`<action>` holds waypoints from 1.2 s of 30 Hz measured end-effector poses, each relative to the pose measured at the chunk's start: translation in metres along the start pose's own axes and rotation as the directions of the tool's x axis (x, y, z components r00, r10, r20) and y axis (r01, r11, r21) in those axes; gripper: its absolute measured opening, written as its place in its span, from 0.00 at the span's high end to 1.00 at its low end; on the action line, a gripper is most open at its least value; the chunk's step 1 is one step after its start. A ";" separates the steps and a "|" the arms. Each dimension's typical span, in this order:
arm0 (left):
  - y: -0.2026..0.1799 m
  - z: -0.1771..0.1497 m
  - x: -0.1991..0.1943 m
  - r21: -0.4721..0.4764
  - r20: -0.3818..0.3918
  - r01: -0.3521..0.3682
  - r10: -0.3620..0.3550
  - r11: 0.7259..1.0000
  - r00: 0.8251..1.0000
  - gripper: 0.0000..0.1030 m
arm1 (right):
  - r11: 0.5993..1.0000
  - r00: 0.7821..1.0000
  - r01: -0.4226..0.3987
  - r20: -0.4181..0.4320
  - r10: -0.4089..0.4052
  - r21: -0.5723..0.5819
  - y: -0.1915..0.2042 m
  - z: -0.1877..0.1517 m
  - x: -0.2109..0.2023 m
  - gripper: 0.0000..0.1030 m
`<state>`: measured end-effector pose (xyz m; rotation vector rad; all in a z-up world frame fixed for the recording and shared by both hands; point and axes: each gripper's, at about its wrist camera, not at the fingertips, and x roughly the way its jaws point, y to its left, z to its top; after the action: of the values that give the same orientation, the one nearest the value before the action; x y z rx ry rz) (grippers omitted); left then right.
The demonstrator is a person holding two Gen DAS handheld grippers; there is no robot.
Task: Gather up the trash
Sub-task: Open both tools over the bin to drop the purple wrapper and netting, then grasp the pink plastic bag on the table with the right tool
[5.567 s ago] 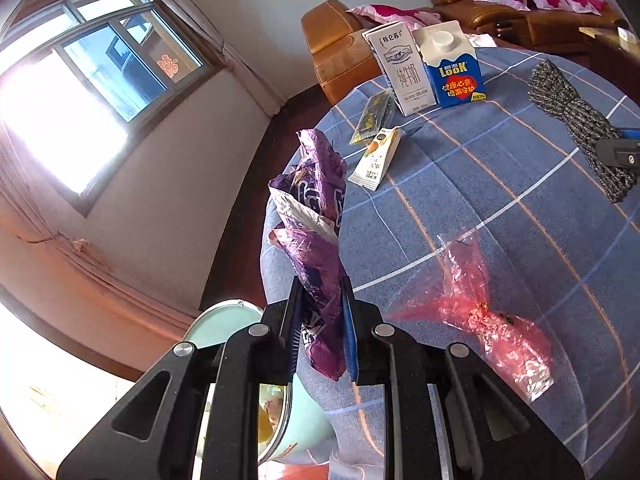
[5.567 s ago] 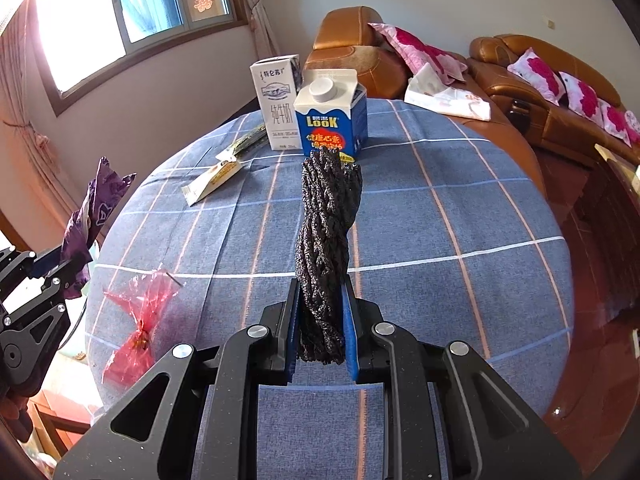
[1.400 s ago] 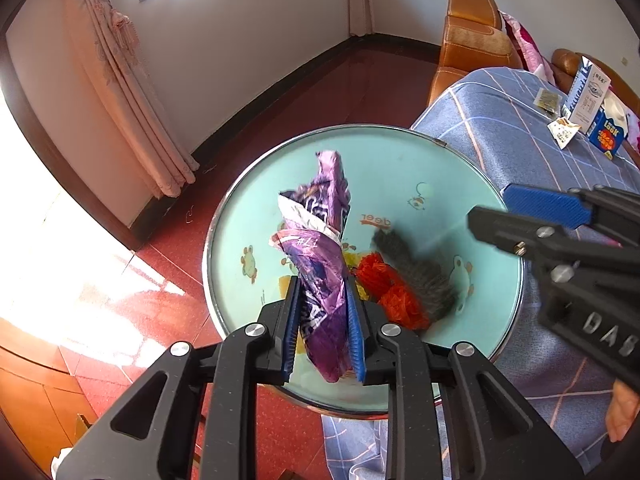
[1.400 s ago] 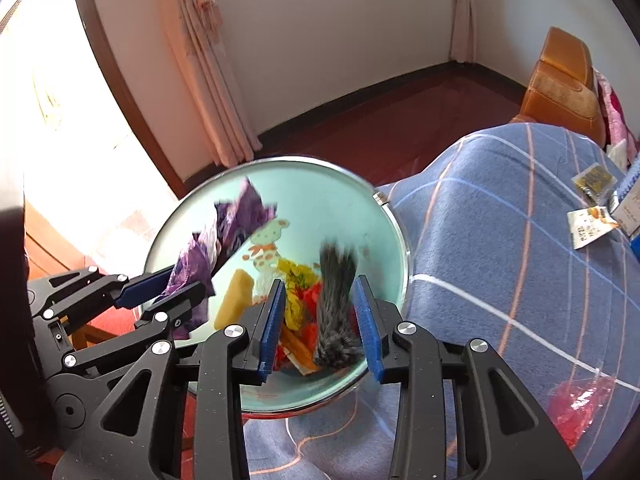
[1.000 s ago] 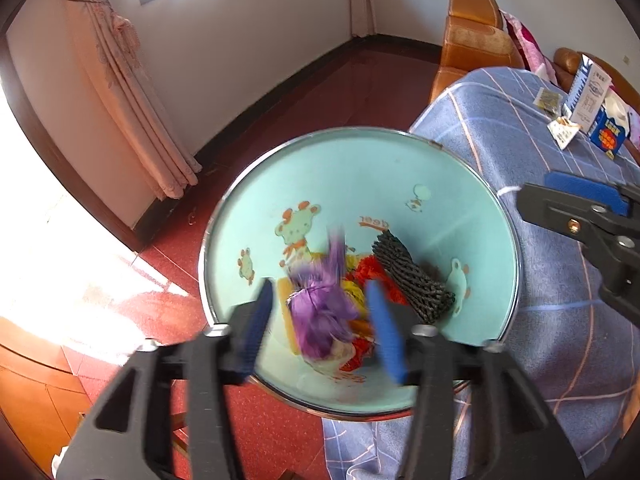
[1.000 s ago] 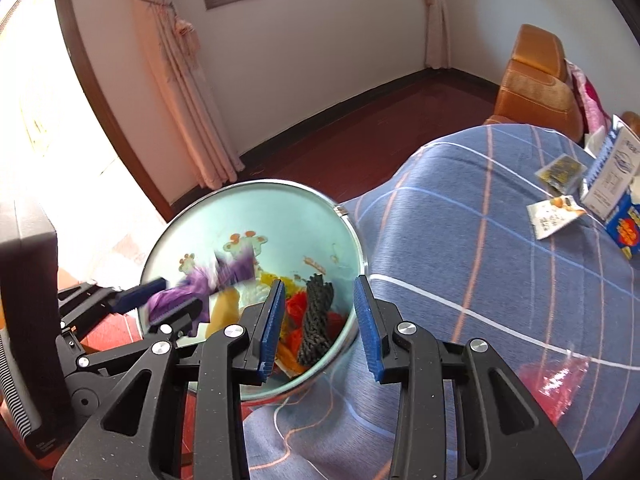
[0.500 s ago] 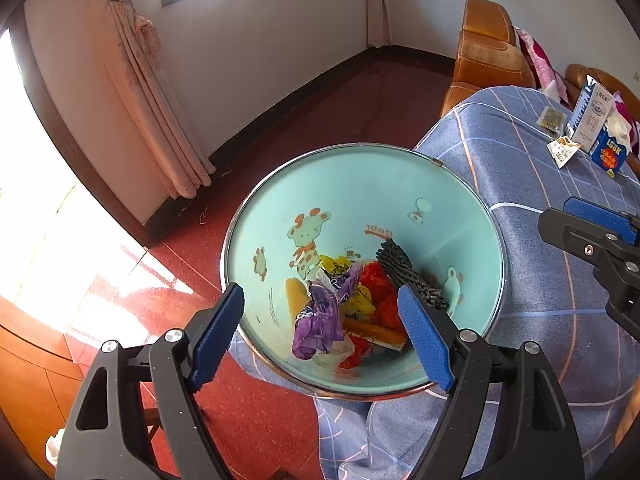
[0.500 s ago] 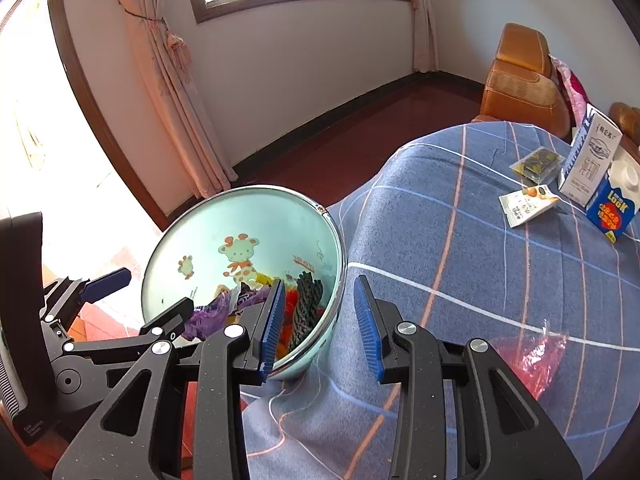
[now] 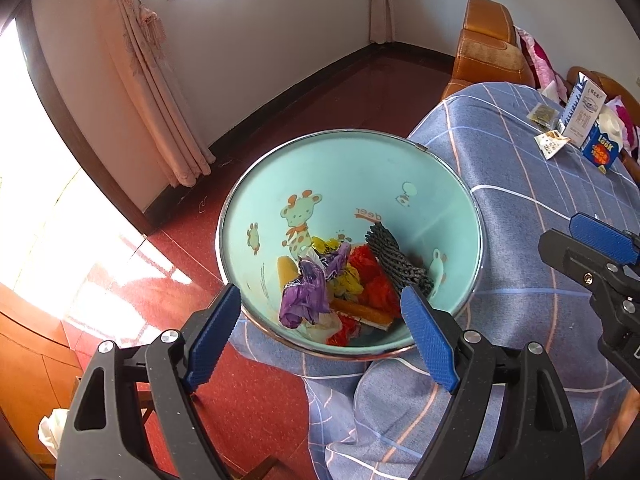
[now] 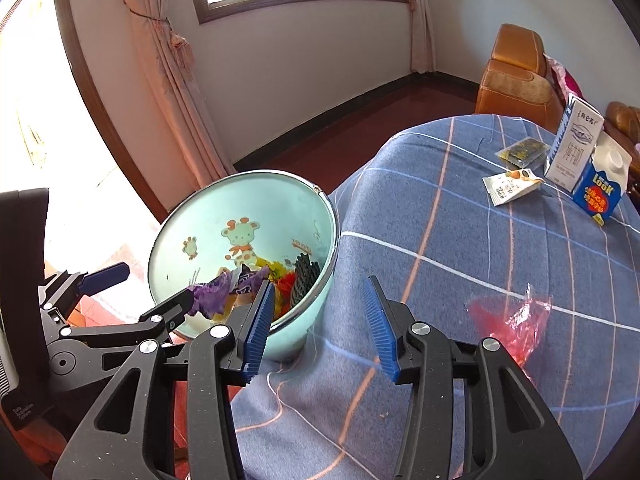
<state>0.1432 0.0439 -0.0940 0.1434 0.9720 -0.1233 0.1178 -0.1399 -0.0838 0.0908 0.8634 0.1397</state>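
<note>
A mint-green bin (image 9: 348,184) with a giraffe print stands on the floor against the table's edge. Inside it lie a purple wrapper (image 9: 304,296), a black knitted net (image 9: 396,260) and red and yellow scraps. My left gripper (image 9: 320,300) hangs above the bin's near rim, open and empty. My right gripper (image 10: 319,284) is over the tablecloth just right of the bin; its jaws are opening with nothing between them. A crumpled red plastic bag (image 10: 516,316) lies on the table to the right of that gripper.
The round table wears a blue plaid cloth (image 10: 460,220). At its far side stand a white carton (image 10: 572,148) and a blue carton (image 10: 600,188), with two flat sachets (image 10: 510,184) beside them. An orange sofa (image 10: 516,80), curtains and red floor surround the bin.
The left gripper let go of the purple wrapper, which fell into the bin, and its jaws spread wide. The black net dropped in too. Both grippers drew back towards the table.
</note>
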 end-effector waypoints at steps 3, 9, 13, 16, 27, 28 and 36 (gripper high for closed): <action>-0.003 -0.005 -0.002 0.004 -0.005 0.003 -0.003 1.000 1.000 0.22 | 1.000 1.000 -0.003 0.001 0.003 0.000 -0.001 -0.005 -0.004 0.55; -0.009 -0.016 -0.006 0.012 -0.018 0.018 -0.017 1.000 1.000 0.22 | 1.000 1.000 0.005 0.005 -0.005 -0.009 0.000 -0.016 -0.010 0.55; -0.013 -0.017 -0.009 0.016 -0.009 0.011 -0.011 1.000 1.000 0.22 | 0.999 0.998 0.039 0.044 -0.040 0.014 -0.014 -0.017 -0.020 0.55; -0.019 -0.016 -0.012 0.028 -0.005 0.019 -0.019 0.999 1.000 0.22 | 0.997 0.996 0.069 0.053 -0.071 0.046 -0.032 -0.020 -0.026 0.55; -0.044 -0.014 -0.012 0.080 -0.007 0.044 -0.043 0.996 0.999 0.22 | 0.961 0.971 0.237 -0.010 -0.238 0.146 -0.109 -0.039 -0.026 0.55; -0.047 -0.013 -0.012 0.086 -0.007 0.047 -0.046 0.995 0.999 0.22 | 0.960 0.971 0.239 -0.021 -0.238 0.148 -0.112 -0.041 -0.024 0.55; -0.070 -0.003 -0.010 0.134 -0.001 0.066 -0.066 0.989 0.998 0.22 | 0.965 0.977 0.206 -0.088 -0.194 0.160 -0.129 -0.053 -0.010 0.81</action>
<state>0.1238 -0.0242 -0.0920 0.2346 0.9655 -0.2500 0.0822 -0.2676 -0.1282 0.1565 0.9503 -0.1205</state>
